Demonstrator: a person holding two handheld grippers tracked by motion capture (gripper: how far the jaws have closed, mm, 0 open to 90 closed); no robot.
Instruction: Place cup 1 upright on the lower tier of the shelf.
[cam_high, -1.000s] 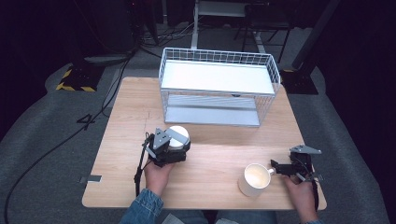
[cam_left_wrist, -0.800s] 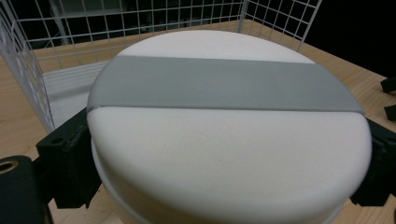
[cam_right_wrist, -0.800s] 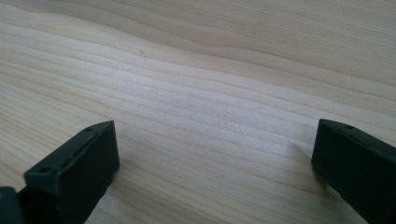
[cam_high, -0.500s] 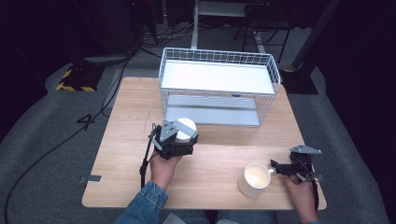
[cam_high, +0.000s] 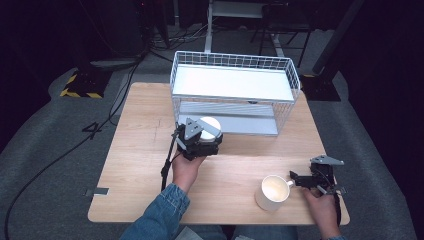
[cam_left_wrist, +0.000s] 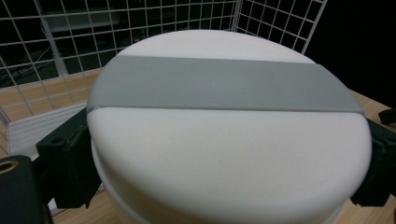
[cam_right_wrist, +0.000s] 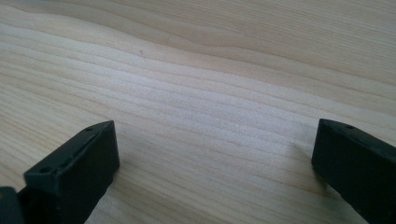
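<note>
Nearest the desk's (cam_high: 130, 200) front edge, a white mug (cam_high: 272, 192) is stood well to the right of and nearer than the wire rack (cam_high: 235, 92). Just beside its handle the right hand-held gripper (cam_high: 295, 180) is held low; in the right gripper view its jaws are seen spread wide over bare wood, with nothing between them. Farther in, just in front of the wire rack's lower shelf, the left hand-held gripper (cam_high: 200, 137) is closed on a white round container (cam_left_wrist: 224, 135), which is clamped at its two sides and crossed by a grey band (cam_left_wrist: 224, 88). In the left gripper view the rack's mesh is seen close behind the container, with wood beneath it
</note>
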